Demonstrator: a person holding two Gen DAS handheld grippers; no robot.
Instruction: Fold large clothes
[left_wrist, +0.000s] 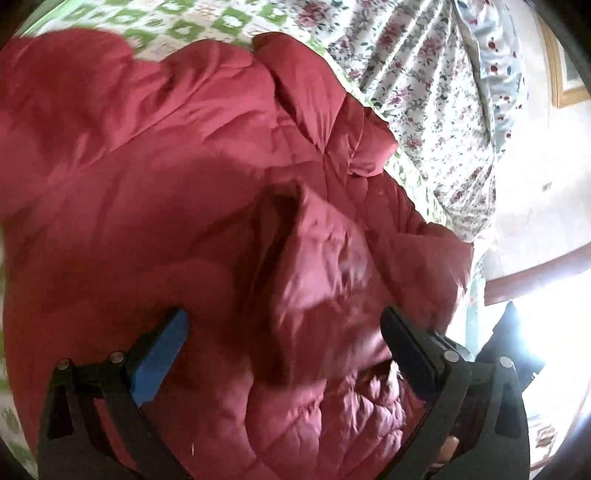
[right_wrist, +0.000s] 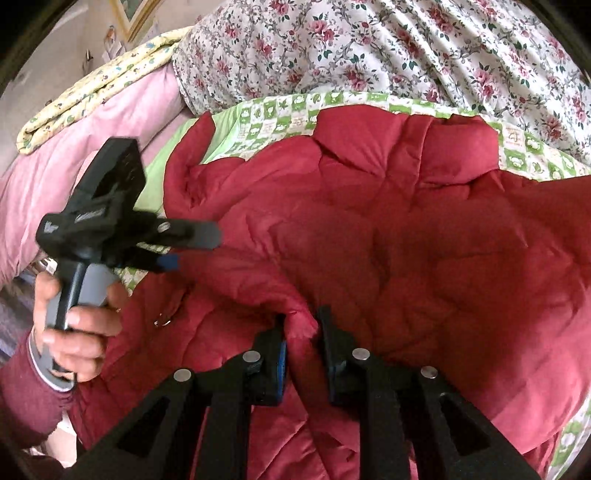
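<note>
The right gripper (right_wrist: 301, 334) has its jaws nearly closed on a raised ridge of the red quilted jacket (right_wrist: 388, 229), pinching the fabric close to the lens. The left gripper (left_wrist: 284, 332) hangs wide open above the same jacket, gripping nothing. Beyond them the garment lies rumpled and bunched across the green-checked bedsheet (right_wrist: 273, 118), with floral bedding (right_wrist: 369, 48) behind. Folding looks barely begun: no neat crease shows, and most of the work remains.
</note>
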